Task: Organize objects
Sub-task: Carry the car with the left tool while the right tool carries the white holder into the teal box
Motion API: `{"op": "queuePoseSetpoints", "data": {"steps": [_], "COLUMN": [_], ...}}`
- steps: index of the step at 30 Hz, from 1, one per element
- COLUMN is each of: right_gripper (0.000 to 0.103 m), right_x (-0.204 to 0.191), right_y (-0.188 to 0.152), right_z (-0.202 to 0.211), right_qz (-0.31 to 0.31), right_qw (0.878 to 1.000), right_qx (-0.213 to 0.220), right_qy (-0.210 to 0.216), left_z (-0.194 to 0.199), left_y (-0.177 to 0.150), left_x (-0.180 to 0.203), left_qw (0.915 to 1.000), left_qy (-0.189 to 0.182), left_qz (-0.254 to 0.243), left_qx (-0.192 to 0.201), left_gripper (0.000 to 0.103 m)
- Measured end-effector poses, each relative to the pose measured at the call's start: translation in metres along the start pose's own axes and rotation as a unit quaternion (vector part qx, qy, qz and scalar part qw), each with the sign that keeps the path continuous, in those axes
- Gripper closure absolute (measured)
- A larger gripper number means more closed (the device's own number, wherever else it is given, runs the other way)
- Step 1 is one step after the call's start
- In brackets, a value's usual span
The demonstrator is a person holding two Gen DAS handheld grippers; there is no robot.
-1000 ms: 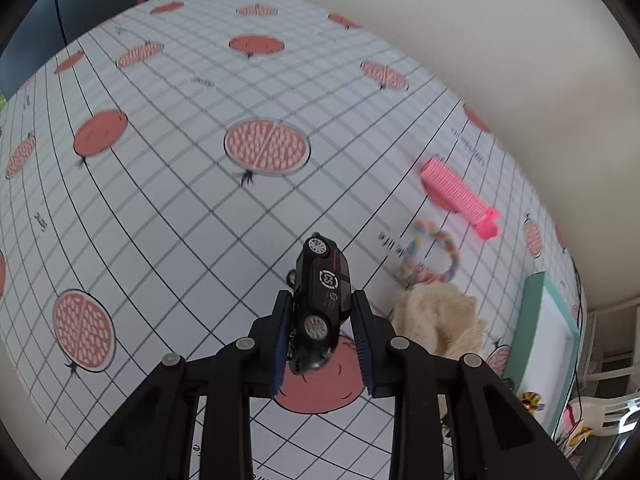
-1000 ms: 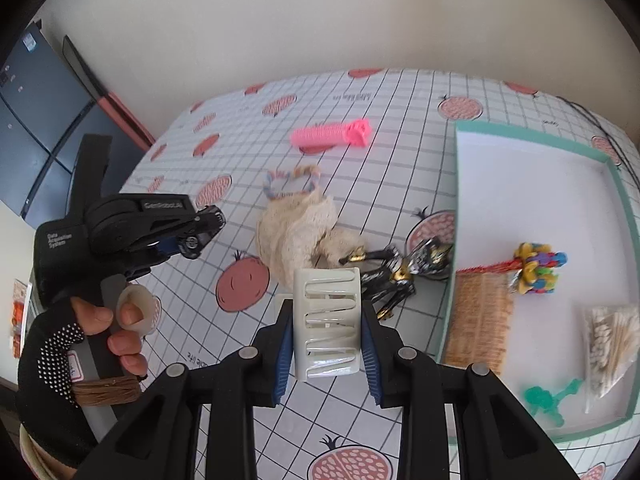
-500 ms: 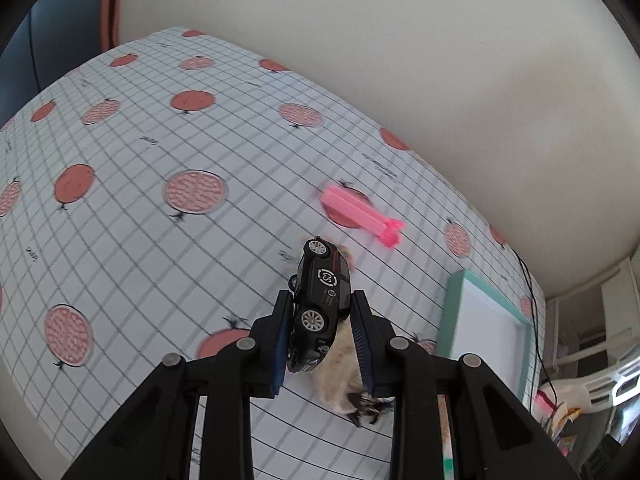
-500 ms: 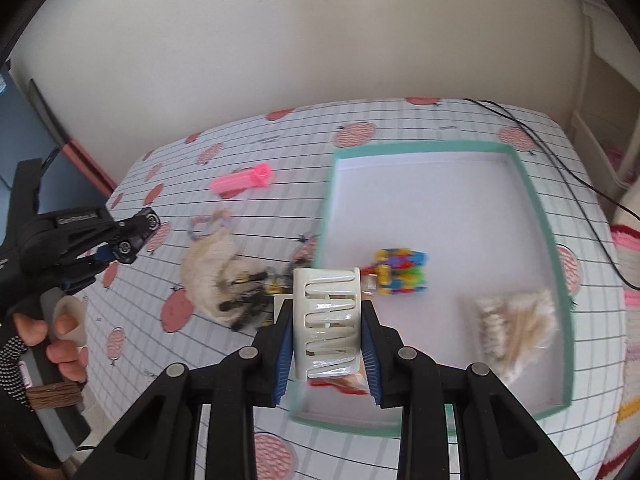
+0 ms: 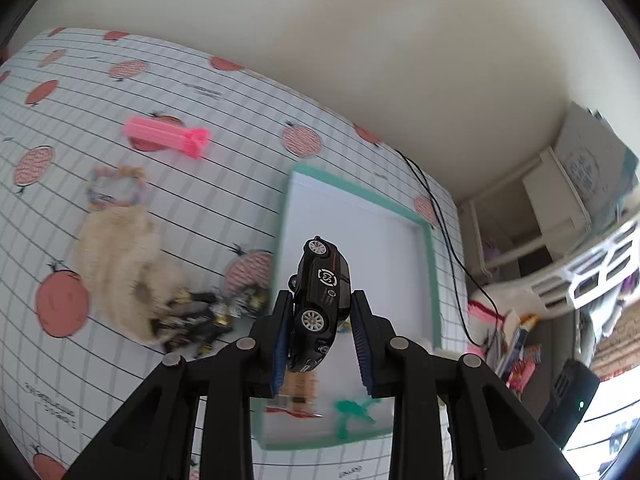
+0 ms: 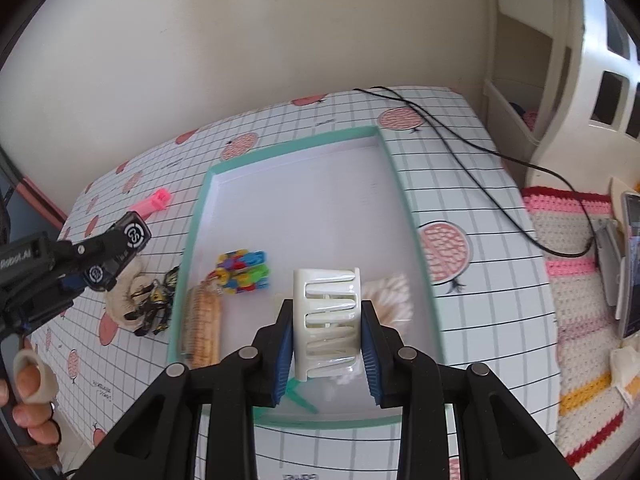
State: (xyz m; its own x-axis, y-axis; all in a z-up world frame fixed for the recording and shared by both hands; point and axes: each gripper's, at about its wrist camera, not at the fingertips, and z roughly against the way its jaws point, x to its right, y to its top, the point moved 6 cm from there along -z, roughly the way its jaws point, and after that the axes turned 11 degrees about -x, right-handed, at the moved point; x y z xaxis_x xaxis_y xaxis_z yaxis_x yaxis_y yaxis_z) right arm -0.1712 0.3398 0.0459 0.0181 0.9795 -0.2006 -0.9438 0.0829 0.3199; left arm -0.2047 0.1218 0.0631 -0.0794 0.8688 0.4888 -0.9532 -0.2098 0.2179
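The left claw (image 5: 320, 334) is clenched on a black toy car (image 5: 322, 304), which stands nose-up between the blue pads. Directly beyond this claw lies a white tray with a teal rim (image 5: 428, 240) on the gridded counter (image 5: 200, 92). To the claw's left, on the counter, lie a cream fluffy item (image 5: 120, 268) and a black-and-gold toy (image 5: 200, 320) touching it. Farther left and beyond are a pastel ring (image 5: 116, 192) and a pink comb (image 5: 168, 136).

The right claw (image 6: 326, 346) is clenched on a white slotted hair clip (image 6: 326, 320), held upright over the tray (image 6: 416, 216). In the tray, left of this claw, lie a tan woven piece (image 6: 202, 328) and a multicoloured block toy (image 6: 242, 272). Just right of the claw lies a packet of cotton swabs (image 6: 390, 296). A green item shows partly below the claw, too hidden to identify.

In the right wrist view, the left claw (image 6: 116, 254) with the car (image 6: 120, 248) sits to the left, outside the tray rim. A person's hand (image 6: 28, 396) grips its handle.
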Motion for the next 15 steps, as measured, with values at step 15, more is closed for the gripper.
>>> {"op": "queuePoseSetpoints", "data": {"steps": [15], "right_gripper": [0.070], "right_x": [-0.003], "right_y": [0.023], "right_z": [-0.019], "right_qz": [0.001], "right_qw": [1.000], "right_qx": [-0.003], "right_qy": [-0.006], "left_z": [-0.052], "left_y": [-0.033], "left_x": [0.045], "left_qw": [0.9948], "left_qy": [0.052], "left_qz": [-0.072], "left_qx": [-0.051], "left_gripper": [0.073]}}
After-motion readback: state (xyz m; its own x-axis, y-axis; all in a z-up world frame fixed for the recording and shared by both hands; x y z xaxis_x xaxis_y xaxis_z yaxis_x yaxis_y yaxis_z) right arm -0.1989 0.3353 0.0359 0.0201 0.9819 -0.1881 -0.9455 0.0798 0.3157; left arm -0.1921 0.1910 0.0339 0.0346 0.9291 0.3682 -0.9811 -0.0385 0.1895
